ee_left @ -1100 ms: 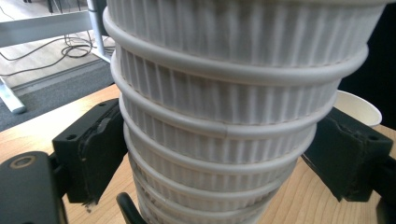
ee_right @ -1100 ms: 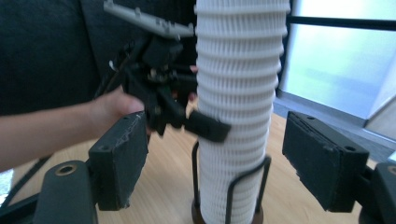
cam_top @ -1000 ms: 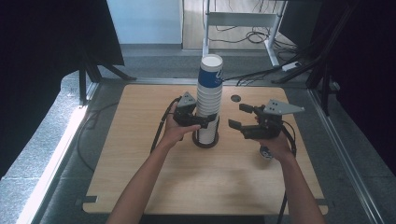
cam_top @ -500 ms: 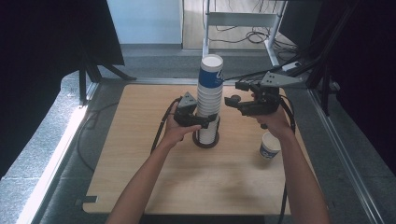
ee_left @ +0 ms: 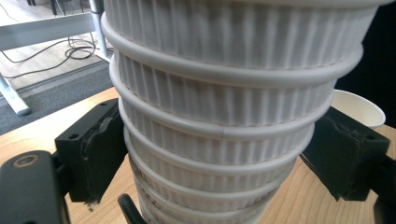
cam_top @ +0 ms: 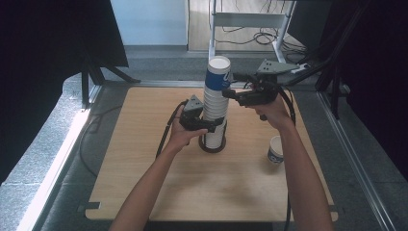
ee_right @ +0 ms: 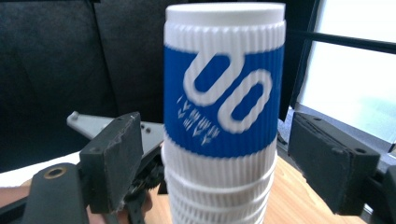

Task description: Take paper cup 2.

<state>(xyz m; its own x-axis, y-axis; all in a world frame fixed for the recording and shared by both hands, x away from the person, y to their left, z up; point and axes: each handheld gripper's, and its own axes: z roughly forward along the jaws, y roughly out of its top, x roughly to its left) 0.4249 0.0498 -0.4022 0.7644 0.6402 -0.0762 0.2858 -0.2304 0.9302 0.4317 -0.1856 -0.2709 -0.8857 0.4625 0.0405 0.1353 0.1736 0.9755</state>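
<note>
A tall stack of ribbed white paper cups [cam_top: 213, 113] stands in a black ring [cam_top: 212, 146] at the table's middle. Its top cup [cam_top: 218, 73] has a blue band. My left gripper [cam_top: 212, 126] is shut on the lower part of the stack, and in the left gripper view both pads [ee_left: 100, 149] press the stack [ee_left: 219, 116]. My right gripper [cam_top: 230, 92] is open at the top of the stack, with its jaws on either side of the blue cup [ee_right: 224, 107] and a small gap at each side. A single cup [cam_top: 275, 149] stands upright on the table at the right.
The wooden table [cam_top: 144, 187] has bare room at its front and left. A black cable [cam_top: 165, 137] trails from my left gripper. Behind the table stand a metal frame [cam_top: 250, 20] and floor cables. The lone cup [ee_left: 357, 107] sits close beside the stack.
My right gripper let go of the single cup on the table at the right, rose and moved left to the top of the stack. The left gripper stayed on the stack.
</note>
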